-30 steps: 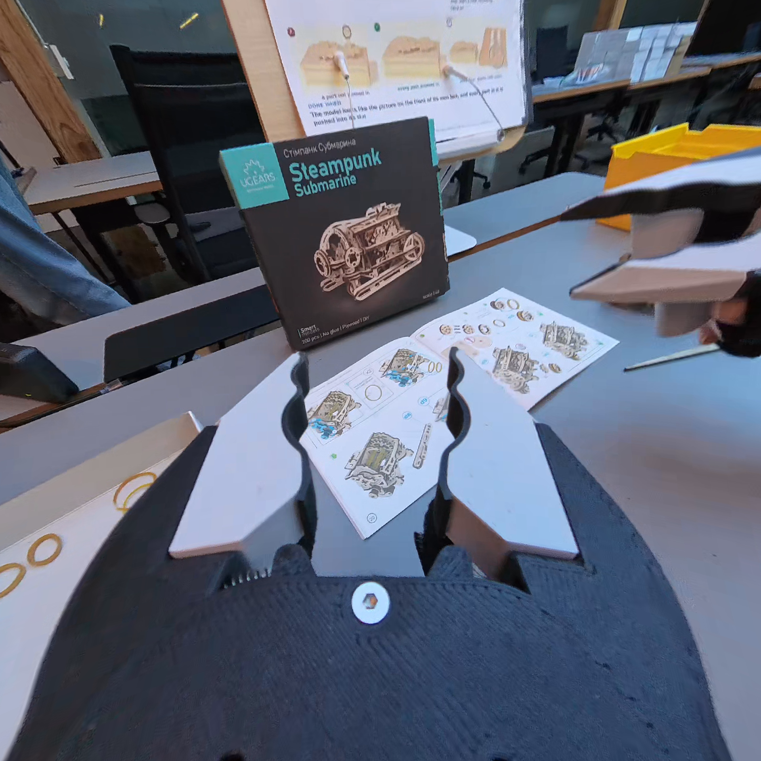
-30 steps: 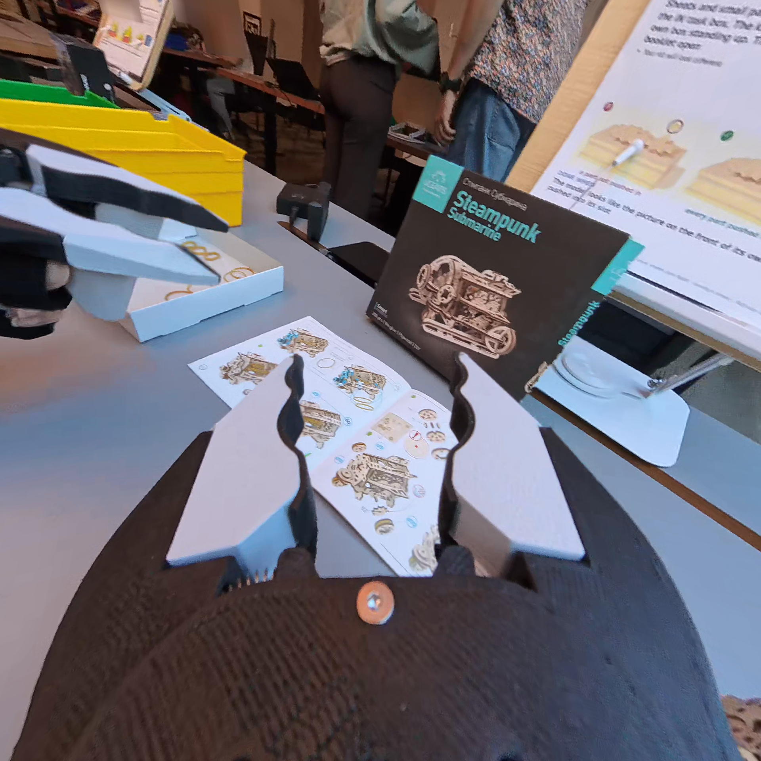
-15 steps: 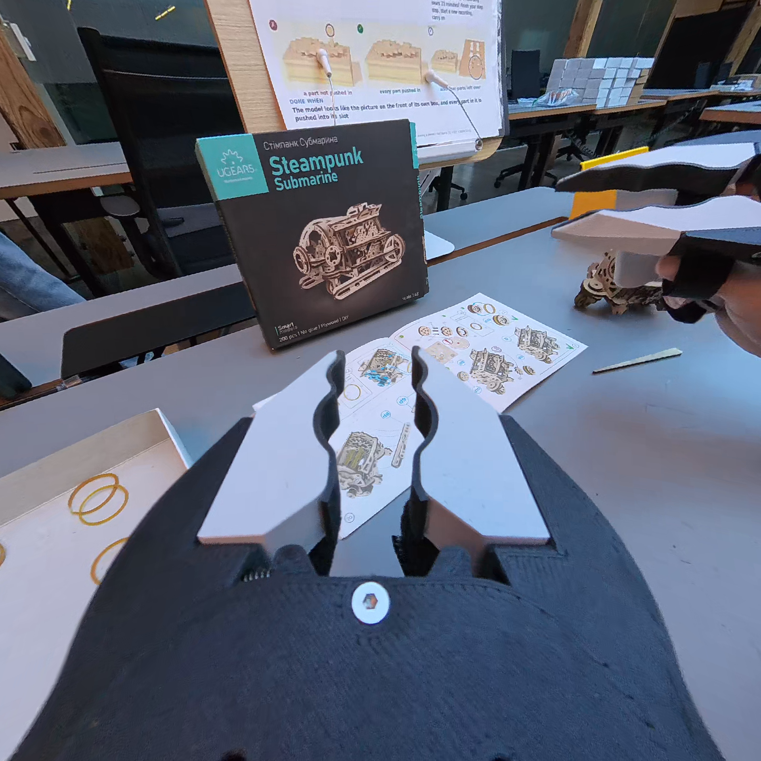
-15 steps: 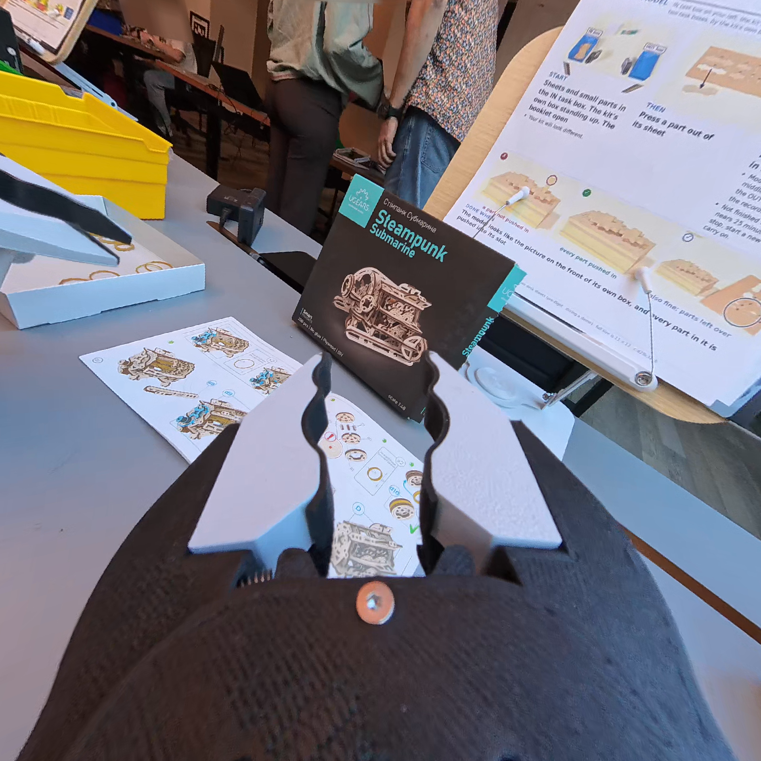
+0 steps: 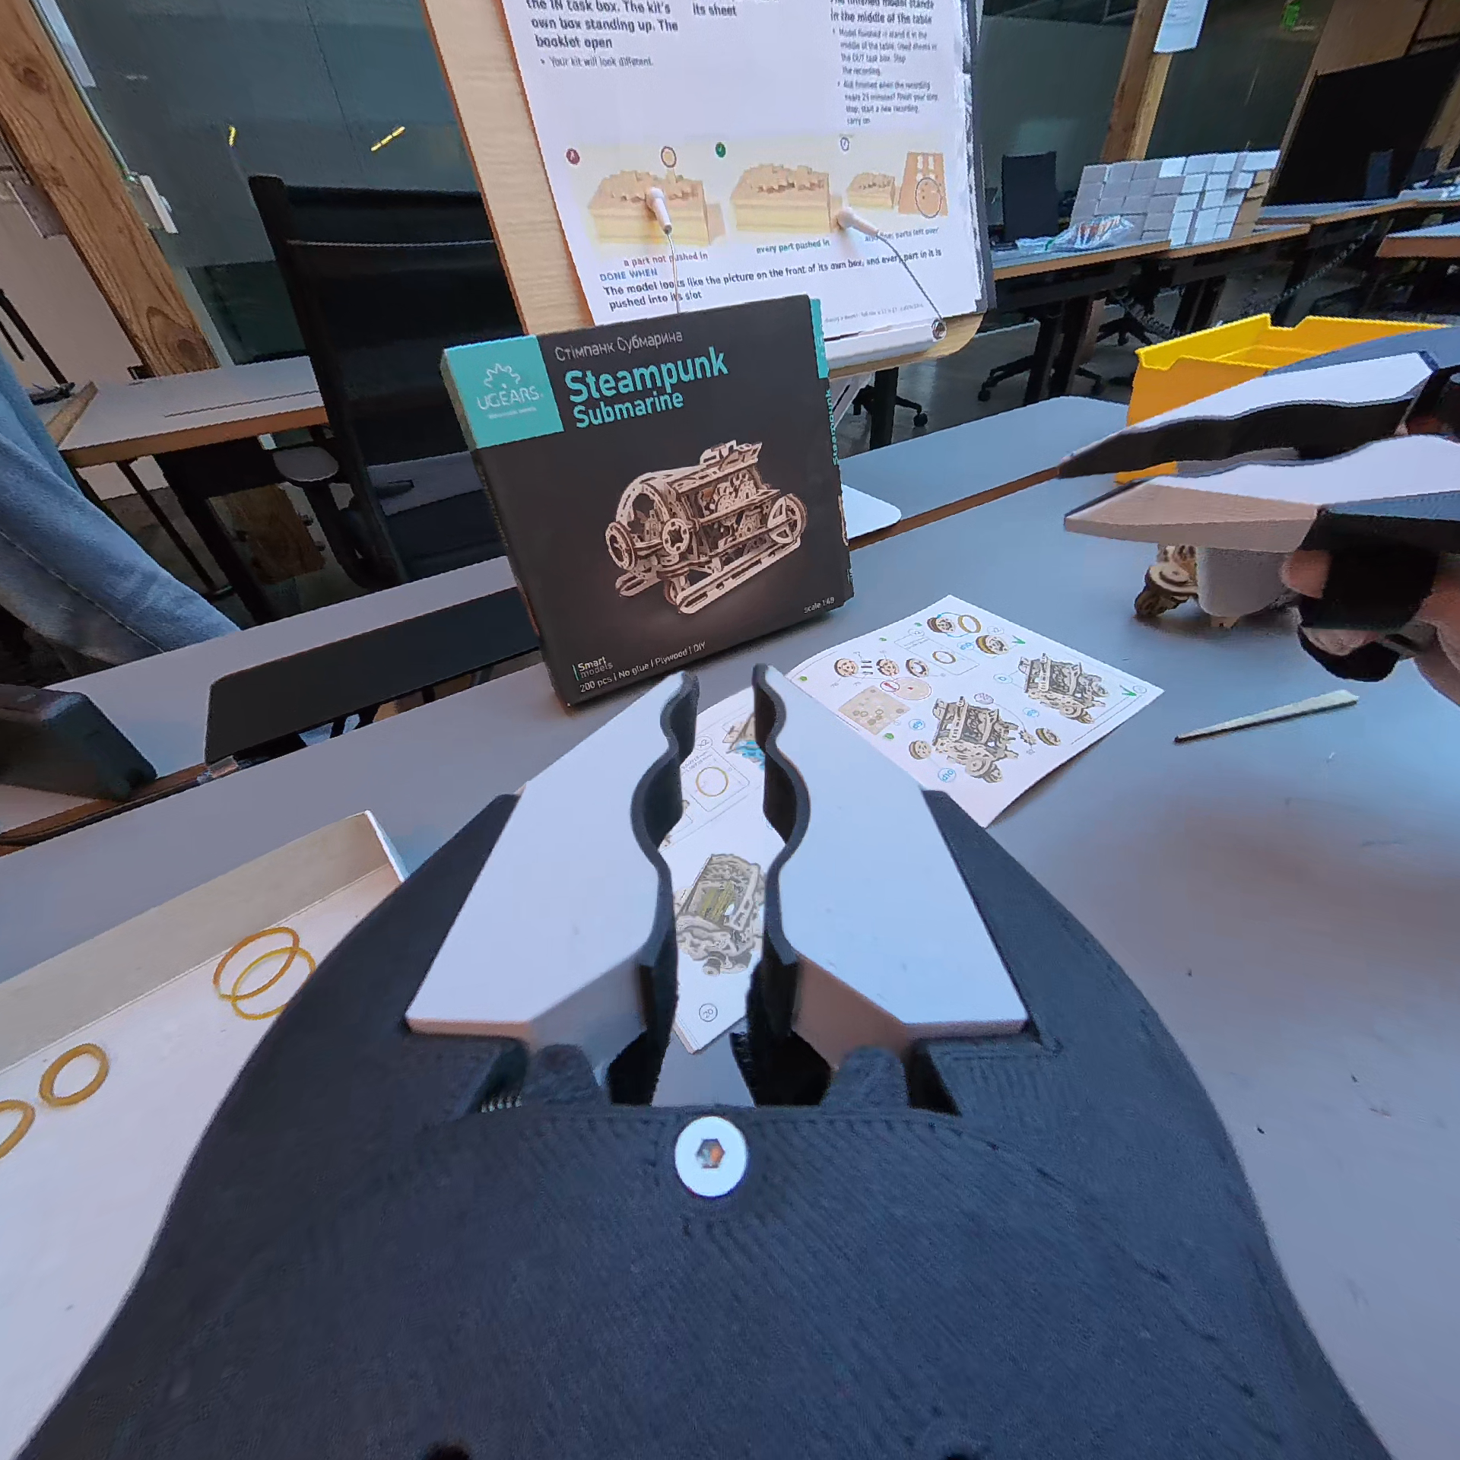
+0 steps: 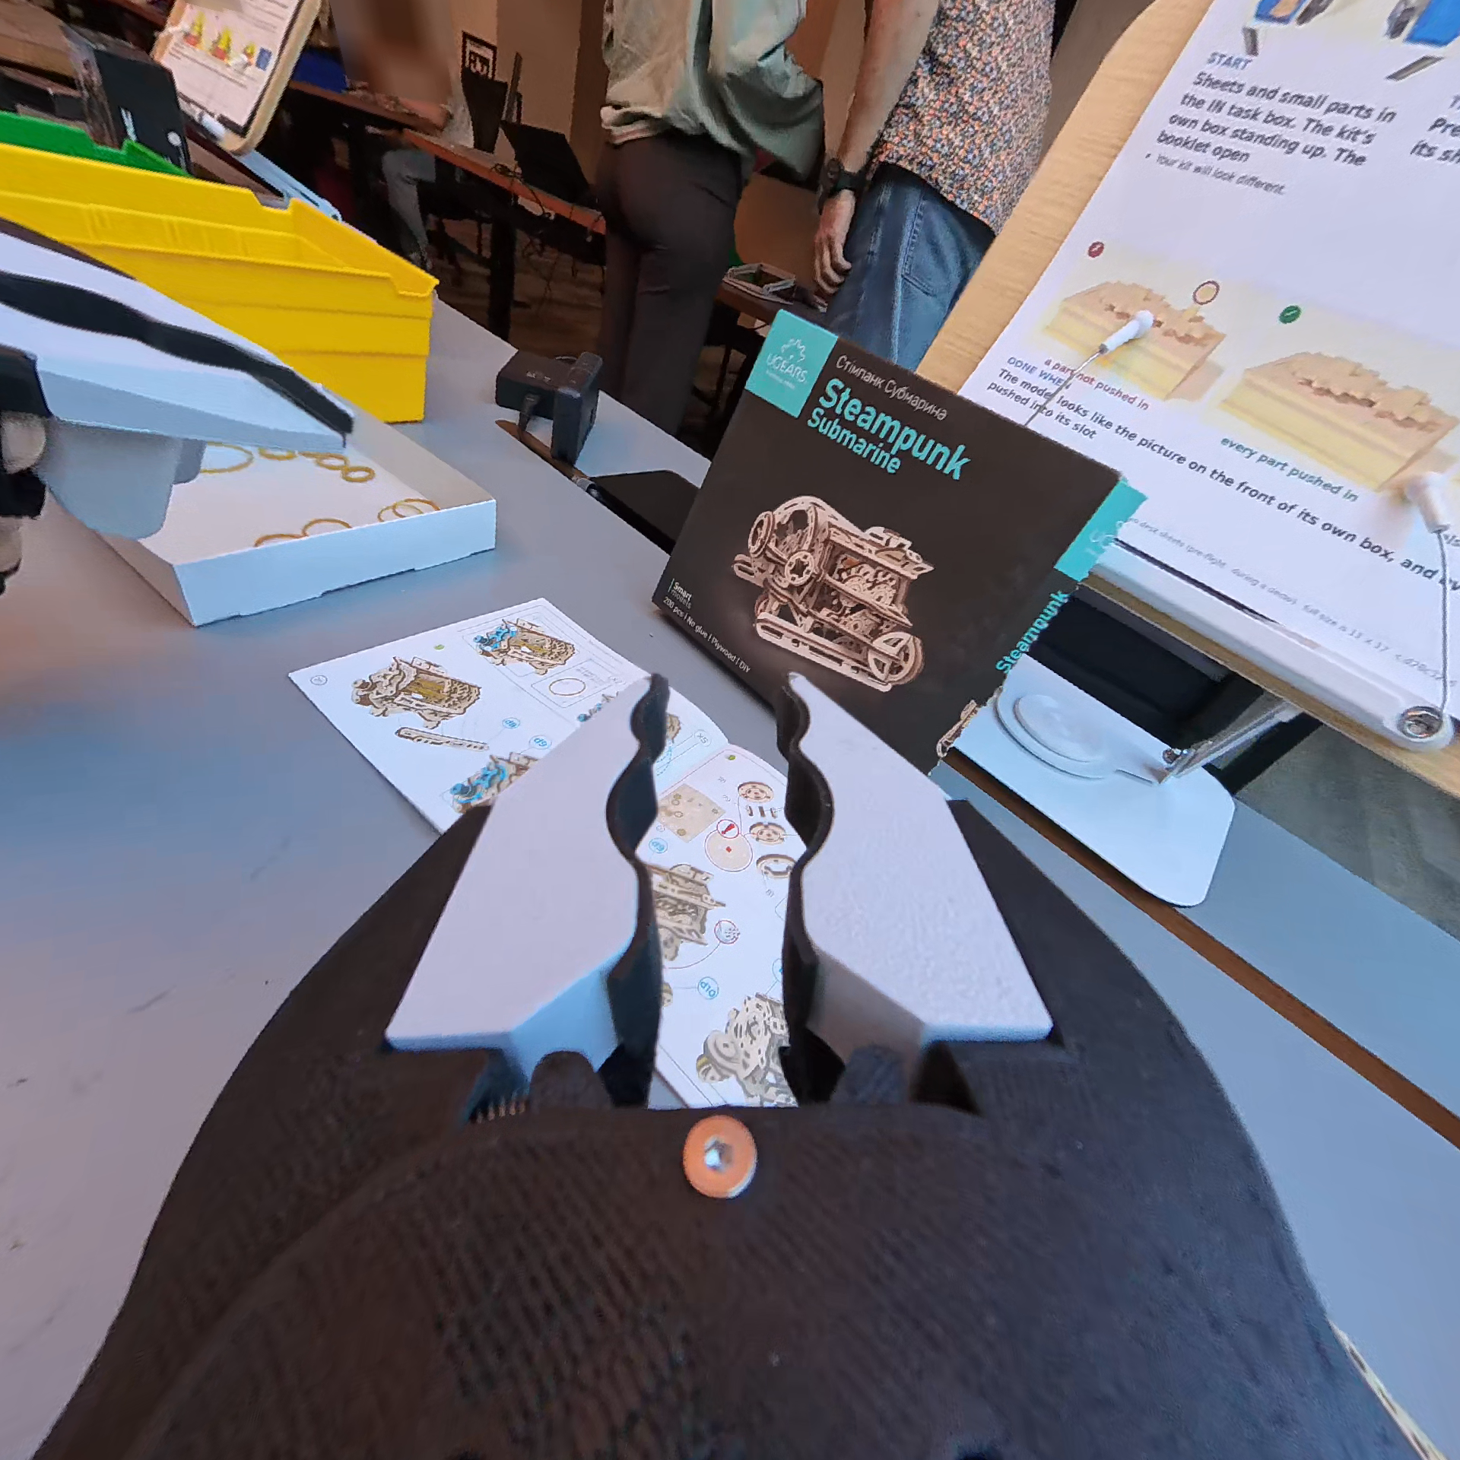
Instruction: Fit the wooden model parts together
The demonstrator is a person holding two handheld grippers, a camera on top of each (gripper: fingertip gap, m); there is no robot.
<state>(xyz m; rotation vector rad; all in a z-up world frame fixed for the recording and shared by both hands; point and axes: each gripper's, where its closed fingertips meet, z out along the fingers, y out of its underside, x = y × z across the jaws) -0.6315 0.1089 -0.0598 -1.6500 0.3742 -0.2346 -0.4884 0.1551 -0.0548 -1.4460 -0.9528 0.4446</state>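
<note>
My left gripper (image 5: 723,683) is empty, its jaws a narrow gap apart, above the open instruction booklet (image 5: 972,711). My right gripper (image 6: 723,687) is open a little wider and empty, also over the booklet (image 6: 442,703). In the left wrist view the right gripper (image 5: 1066,494) hovers at the right, in front of a partly built wooden model (image 5: 1169,581) on the table. A thin wooden stick (image 5: 1264,715) lies near it. In the right wrist view the left gripper (image 6: 340,427) is at the left, over the white tray (image 6: 316,577).
The dark kit box (image 5: 656,490) stands upright behind the booklet. The white tray (image 5: 158,1027) holds several rubber bands. A yellow bin (image 6: 237,261) and an instruction board (image 6: 1264,316) stand at the back. People stand beyond the table (image 6: 1185,948). Tip to tip, the grippers are about 15 centimetres apart.
Both grippers have narrowed their jaws over the last second, the left more than the right. Both views have shifted a little over the booklet.
</note>
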